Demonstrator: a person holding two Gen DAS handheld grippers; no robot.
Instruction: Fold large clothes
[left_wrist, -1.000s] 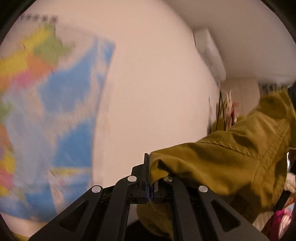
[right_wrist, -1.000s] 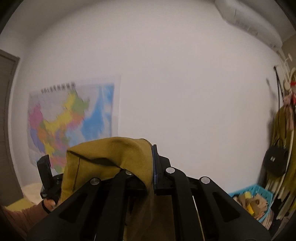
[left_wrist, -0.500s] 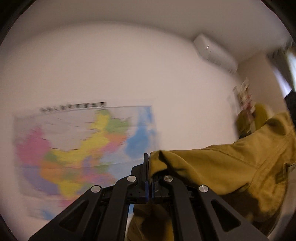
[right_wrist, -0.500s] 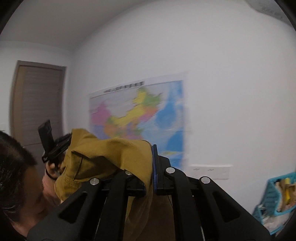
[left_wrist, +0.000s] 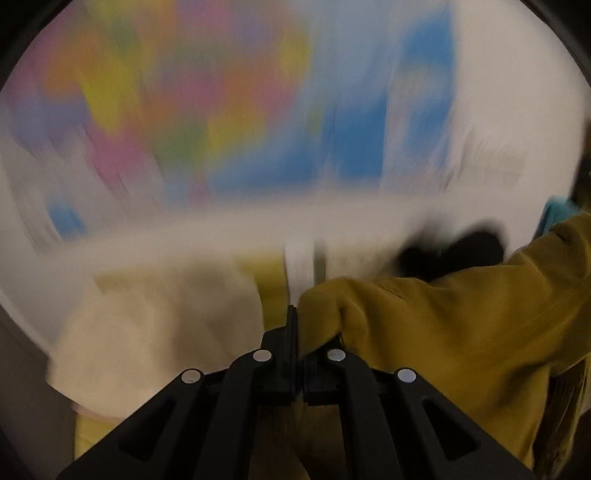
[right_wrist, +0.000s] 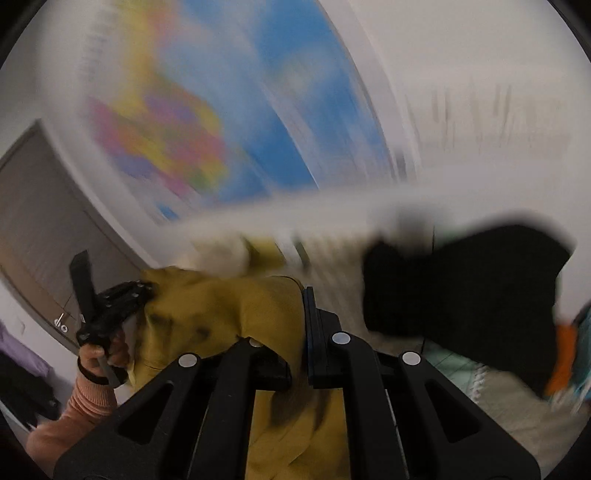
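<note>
A mustard-yellow garment hangs in the air between my two grippers. My left gripper is shut on one edge of it, and the cloth runs off to the right and drapes below the fingers. In the right wrist view my right gripper is shut on another edge of the same garment, which bunches to the left and falls underneath. Further left there, a hand in a peach sleeve holds the left gripper, clamped on the cloth's far end. Both views are heavily blurred by motion.
A colourful wall map fills the wall ahead. Below it lies a blurred surface with a cream cloth and a black item. A grey door stands at the left, and a teal basket at the right edge.
Both grippers have swung downward with the garment still clamped: the ceiling and air conditioner have left the views, and the map's lower part and a cloth-strewn surface have come in.
</note>
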